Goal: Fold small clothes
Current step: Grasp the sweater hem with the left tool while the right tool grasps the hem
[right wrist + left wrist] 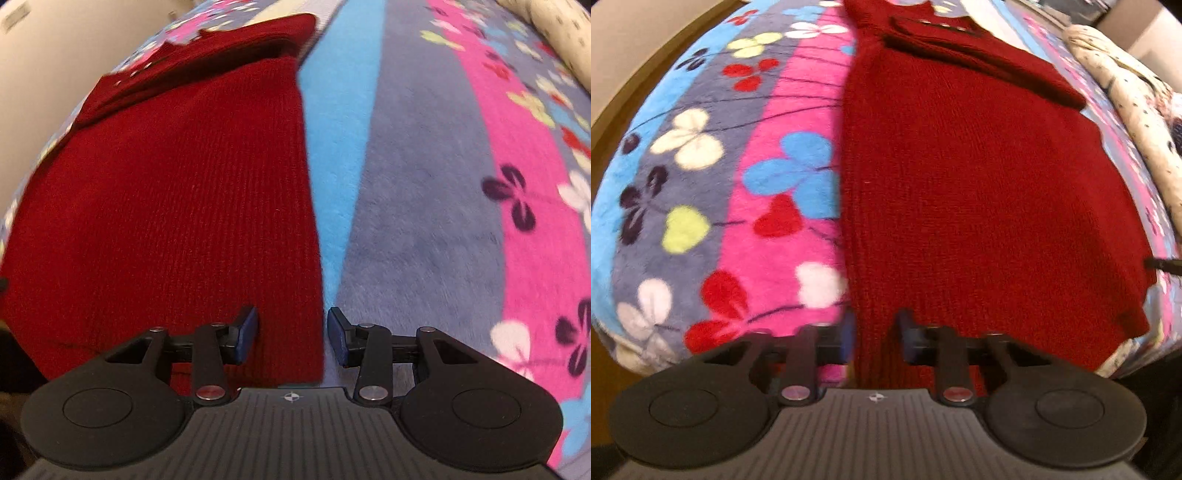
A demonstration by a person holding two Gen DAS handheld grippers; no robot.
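Observation:
A dark red knitted sweater (979, 184) lies flat on a flowered fleece blanket (775, 166), with a sleeve (979, 55) folded across its far end. My left gripper (876, 332) points down at the sweater's near left corner. Red knit fills the narrow gap between its blue pads, so it is shut on the cloth. In the right wrist view the sweater (177, 206) fills the left half. My right gripper (291, 332) straddles its near right edge. Its left pad lies on the knit; its right pad stands just clear over the blanket (424, 203).
A cream dotted cloth (1137, 122) lies bunched along the blanket's far right side and shows in the right wrist view's top right corner (554, 33). A brown wooden edge (613, 122) runs past the blanket's left side. Bare blanket stretches to either side of the sweater.

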